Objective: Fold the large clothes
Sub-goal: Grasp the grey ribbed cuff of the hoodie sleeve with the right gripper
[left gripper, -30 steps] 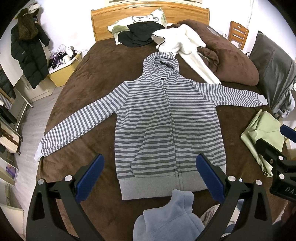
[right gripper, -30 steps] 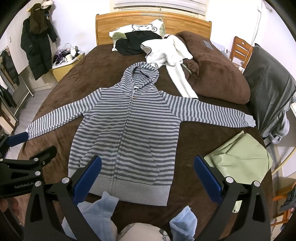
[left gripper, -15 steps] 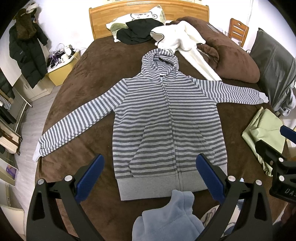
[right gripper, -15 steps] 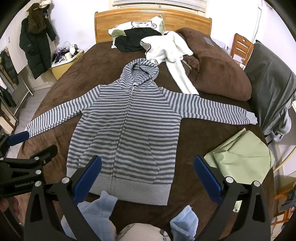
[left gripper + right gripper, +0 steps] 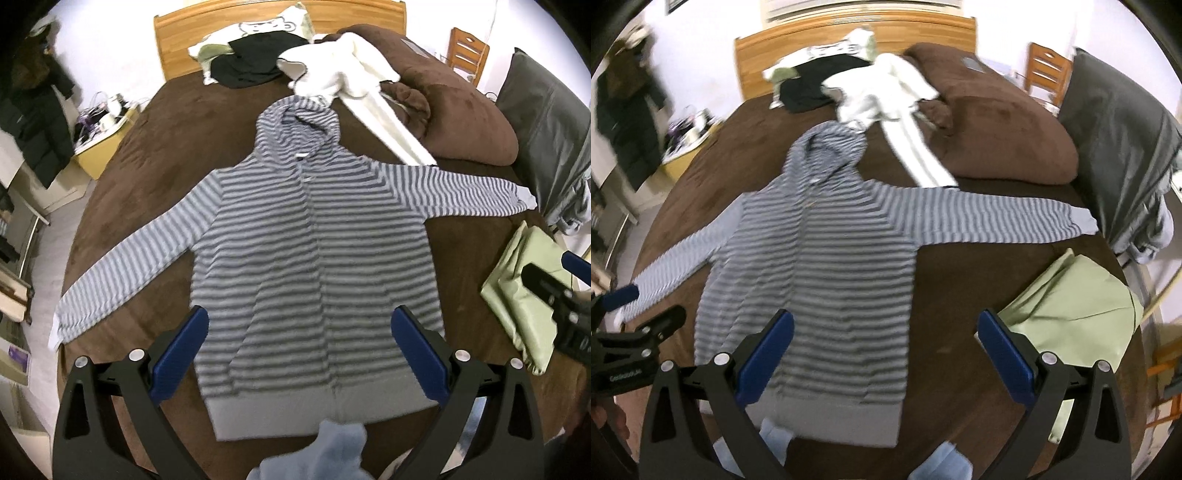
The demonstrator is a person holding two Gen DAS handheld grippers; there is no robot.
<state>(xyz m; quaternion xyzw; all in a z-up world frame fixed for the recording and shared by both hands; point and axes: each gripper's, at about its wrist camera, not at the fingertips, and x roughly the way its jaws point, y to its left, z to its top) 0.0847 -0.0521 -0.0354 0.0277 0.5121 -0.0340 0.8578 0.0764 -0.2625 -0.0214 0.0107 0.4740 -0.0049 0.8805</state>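
Both grippers hang spread wide and empty, the left gripper (image 5: pixel 298 349) centred over the hem, the right gripper (image 5: pixel 885 352) off toward the right-hand side. Ahead, the striped hoodie (image 5: pixel 314 251) lies flat on the bed (image 5: pixel 147 147), hem nearest, hood far, sleeves outstretched; the right sleeve (image 5: pixel 997 218) lies nearer the right gripper.
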